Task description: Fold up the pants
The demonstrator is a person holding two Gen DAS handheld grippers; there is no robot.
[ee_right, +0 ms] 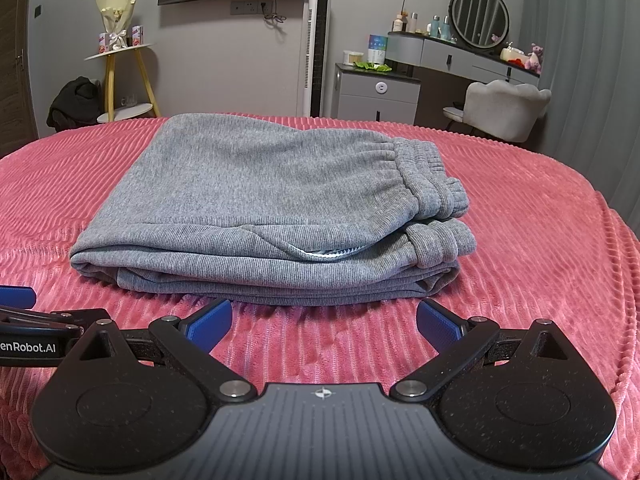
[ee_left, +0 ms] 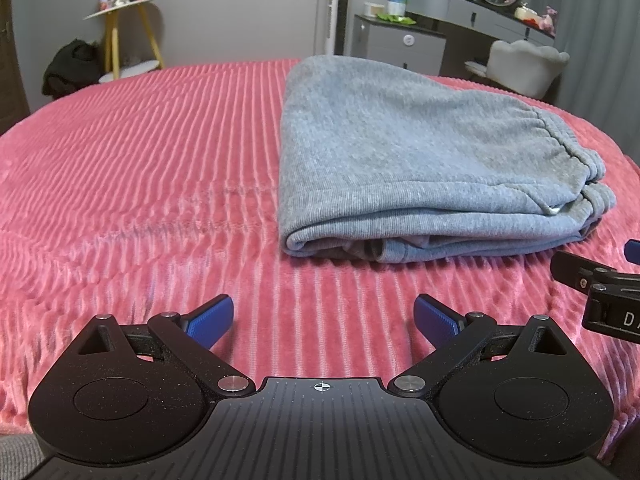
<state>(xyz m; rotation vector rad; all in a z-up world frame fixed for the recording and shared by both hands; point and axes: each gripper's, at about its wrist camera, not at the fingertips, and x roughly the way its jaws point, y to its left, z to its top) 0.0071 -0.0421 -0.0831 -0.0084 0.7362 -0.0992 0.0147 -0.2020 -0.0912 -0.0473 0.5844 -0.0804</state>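
Observation:
The grey pants [ee_left: 404, 160] lie folded in a thick stack on the pink ribbed bedspread [ee_left: 140, 168], with the elastic waistband at the right end. In the right wrist view the pants [ee_right: 260, 200] sit straight ahead, the folded edges facing me. My left gripper [ee_left: 323, 320] is open, short of the stack and to its left, holding nothing. My right gripper [ee_right: 324, 322] is open just in front of the stack's near edge, holding nothing. Each gripper shows at the edge of the other's view: the right gripper [ee_left: 600, 292], the left gripper [ee_right: 24, 316].
Behind the bed stand a yellow-legged side table [ee_right: 124, 76] with a bouquet, a white tower fan [ee_right: 316, 48], a grey cabinet [ee_right: 378, 94], a vanity with a round mirror [ee_right: 480, 16] and a pale chair [ee_right: 508, 108]. A dark bundle [ee_right: 74, 100] lies on the floor at left.

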